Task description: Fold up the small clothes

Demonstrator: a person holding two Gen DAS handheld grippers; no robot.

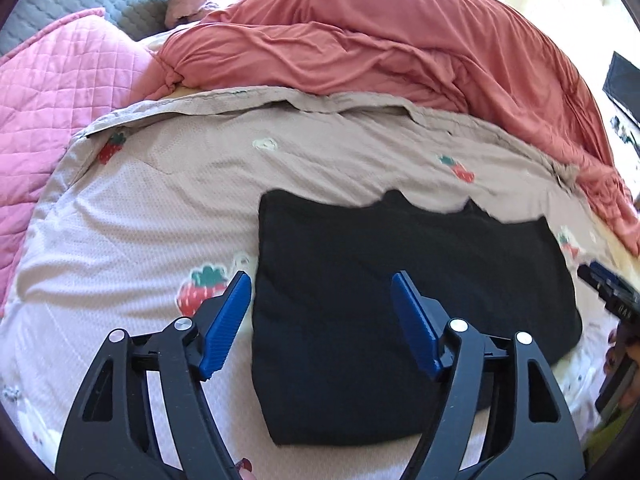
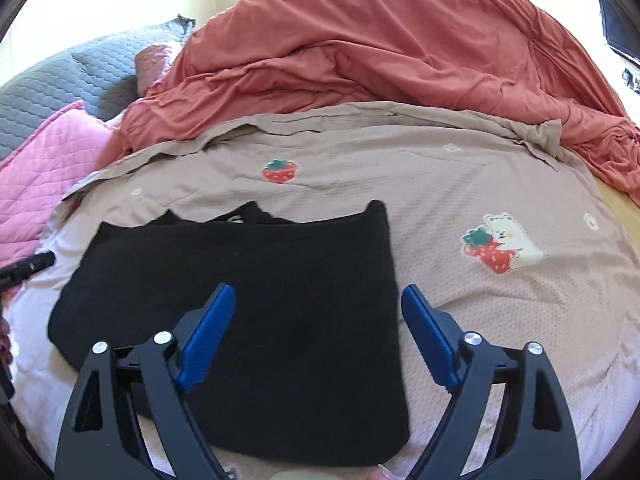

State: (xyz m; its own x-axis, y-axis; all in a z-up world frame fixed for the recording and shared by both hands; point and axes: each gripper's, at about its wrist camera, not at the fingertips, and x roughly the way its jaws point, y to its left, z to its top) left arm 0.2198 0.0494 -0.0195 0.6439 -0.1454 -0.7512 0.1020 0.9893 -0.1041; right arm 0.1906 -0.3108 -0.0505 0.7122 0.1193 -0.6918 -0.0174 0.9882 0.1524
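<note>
Both grippers tilt downward over the bed, jaws spread wide and empty. The left gripper (image 1: 322, 280) hangs above the near left part of the folded black garment (image 1: 400, 300); the right gripper (image 2: 318, 294) hangs above its right edge. The garment lies flat on the strawberry-print sheet (image 2: 440, 184).

Bright daylight w/ blown-out glare along top edge, both views. Strong fisheye bend + dark vignette at corners. Bedspread (image 1: 160, 208) washed pale nearest the lens. Motion blur at right edge of left-wrist view; black garment (image 2: 240, 300) shows almost no detail.
</note>
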